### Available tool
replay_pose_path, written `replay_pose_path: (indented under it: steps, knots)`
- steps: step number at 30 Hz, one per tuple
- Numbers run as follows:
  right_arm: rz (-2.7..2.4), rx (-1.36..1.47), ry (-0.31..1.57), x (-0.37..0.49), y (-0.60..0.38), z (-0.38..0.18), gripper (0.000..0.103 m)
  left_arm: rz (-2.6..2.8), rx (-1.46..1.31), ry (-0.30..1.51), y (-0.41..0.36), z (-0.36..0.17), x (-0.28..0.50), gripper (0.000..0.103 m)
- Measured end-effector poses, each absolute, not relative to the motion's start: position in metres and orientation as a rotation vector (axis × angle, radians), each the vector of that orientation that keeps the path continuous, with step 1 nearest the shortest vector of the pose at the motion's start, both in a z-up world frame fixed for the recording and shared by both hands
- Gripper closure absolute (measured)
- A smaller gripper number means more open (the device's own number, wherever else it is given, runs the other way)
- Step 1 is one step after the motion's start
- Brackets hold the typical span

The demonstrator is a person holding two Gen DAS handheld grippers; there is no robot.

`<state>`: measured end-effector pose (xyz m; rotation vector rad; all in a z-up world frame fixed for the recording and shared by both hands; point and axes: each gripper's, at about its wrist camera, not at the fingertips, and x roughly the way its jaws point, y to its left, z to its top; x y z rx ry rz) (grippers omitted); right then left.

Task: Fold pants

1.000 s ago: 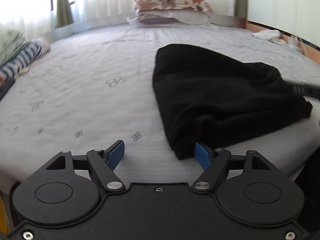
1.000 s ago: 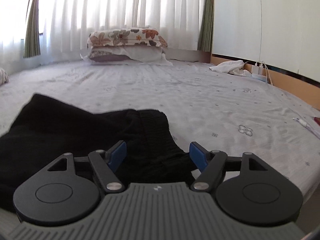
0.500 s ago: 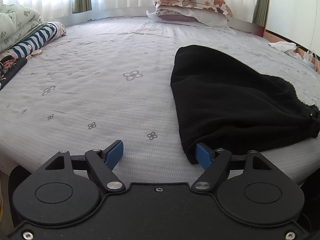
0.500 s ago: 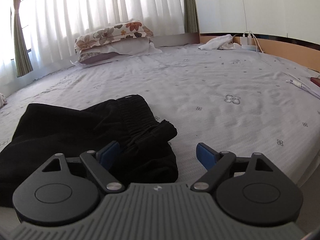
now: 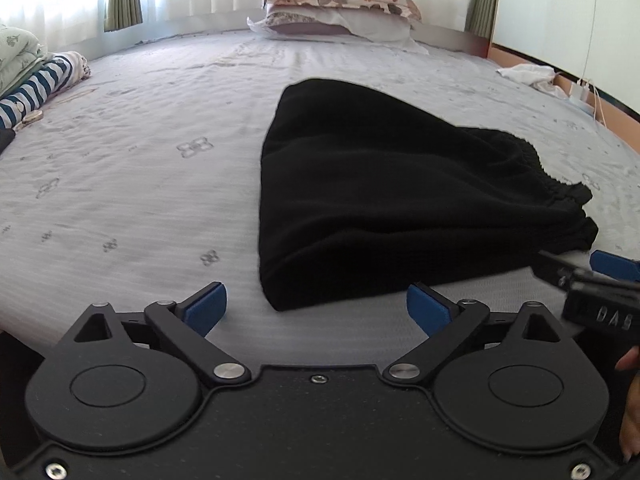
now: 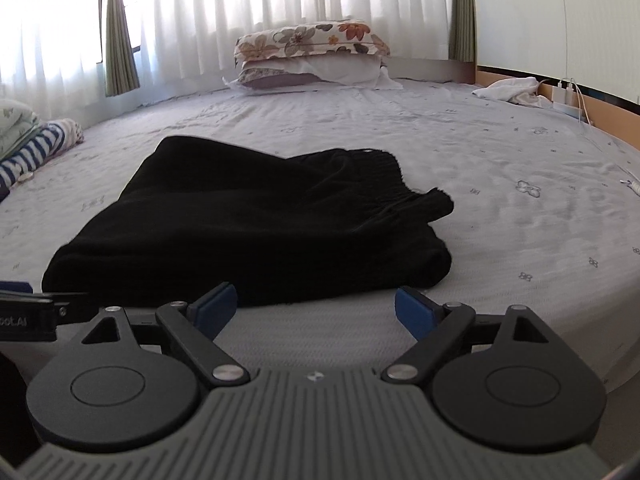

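The black pants [image 5: 384, 196] lie folded in a thick bundle on the bed near its front edge, the gathered waistband on the right side; they also show in the right wrist view [image 6: 256, 220]. My left gripper [image 5: 316, 306] is open and empty, just short of the bundle's front left corner. My right gripper [image 6: 316, 306] is open and empty, just in front of the bundle's near edge. The right gripper's tip shows at the right edge of the left wrist view [image 5: 592, 280].
The bed [image 5: 120, 184] has a grey patterned sheet. Floral pillows [image 6: 312, 54] lie at the far end below white curtains. Striped and folded laundry [image 5: 36, 80] sits at the left. A white cloth [image 6: 508, 90] and chargers lie at the far right by the wooden rail.
Both grippers have drawn back from the pants toward the bed's front edge. The right gripper, earlier over the waistband, is now clear of the cloth. The bundle lies settled.
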<state>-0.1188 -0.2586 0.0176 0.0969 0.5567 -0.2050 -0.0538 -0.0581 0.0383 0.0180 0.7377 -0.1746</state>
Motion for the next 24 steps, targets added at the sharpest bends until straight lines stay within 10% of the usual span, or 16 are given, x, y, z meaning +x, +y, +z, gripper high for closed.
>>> replay_pose_path:
  steps: [24]
  knots:
    - [-0.214, 0.02, 0.625, -0.107, -0.243, 0.005, 0.0, -0.153, 0.041, 0.74, -0.063, 0.022, -0.045, 0.0]
